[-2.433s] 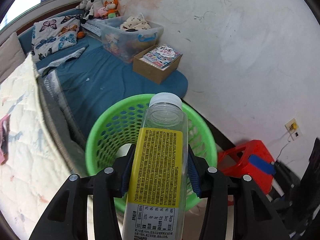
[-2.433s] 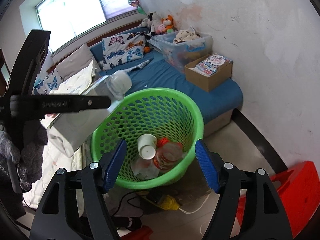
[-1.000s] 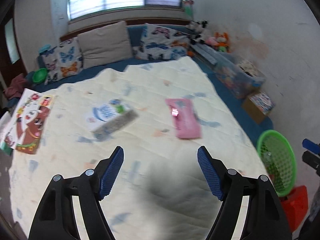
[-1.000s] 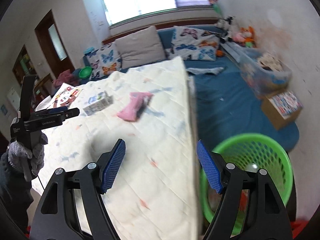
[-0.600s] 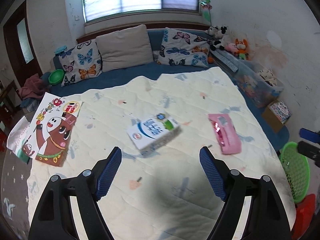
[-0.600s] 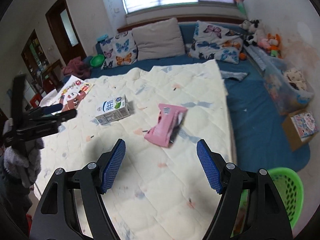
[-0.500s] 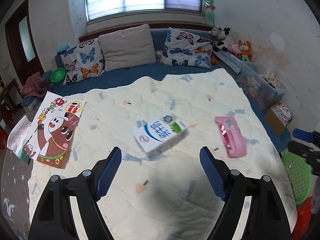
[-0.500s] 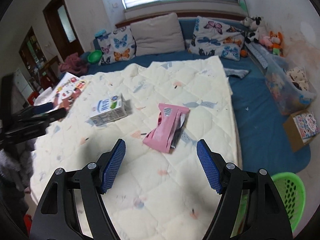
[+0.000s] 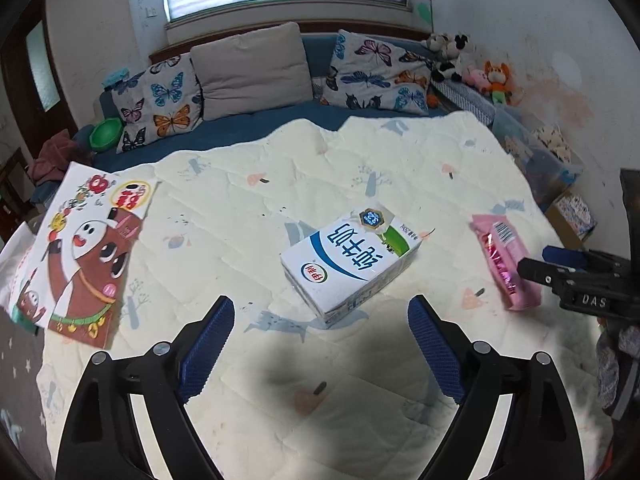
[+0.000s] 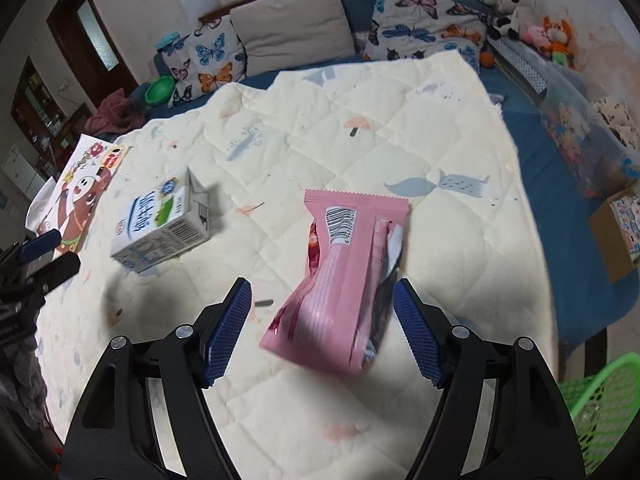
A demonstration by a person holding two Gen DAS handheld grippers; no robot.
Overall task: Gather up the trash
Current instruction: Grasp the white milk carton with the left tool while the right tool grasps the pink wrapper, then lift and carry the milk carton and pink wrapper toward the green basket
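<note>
Left claw (image 9: pixel 318 338) dropped its bottle in the basket (image 10: pixel 600 400) and swung to the bed, jaws empty, opening toward the carton (image 9: pixel 350 262). Right claw (image 10: pixel 322 320) is spread but closing around the pink wrapper (image 10: pixel 344 276), so two pickups look next.

My left gripper (image 9: pixel 316 336) and my right gripper (image 10: pixel 322 320) are black, with ribbed blue pads. Under them the cream quilted bedspread (image 9: pixel 420 168) is scattered with pale blue whales and pink mushrooms. The white rectangular milk carton (image 9: pixel 350 264) carries blue lettering, a green patch and a small red-and-green round logo. The pink crinkled plastic snack wrapper (image 10: pixel 344 284) bears a white barcode panel. The cartoon paper bag (image 9: pixel 82 256) shows a brown-and-white cow. The butterfly-print cushions (image 9: pixel 378 74) flank a plain beige cushion (image 9: pixel 250 70), and the green plastic mesh basket (image 10: pixel 600 404) sits at the edge.
</note>
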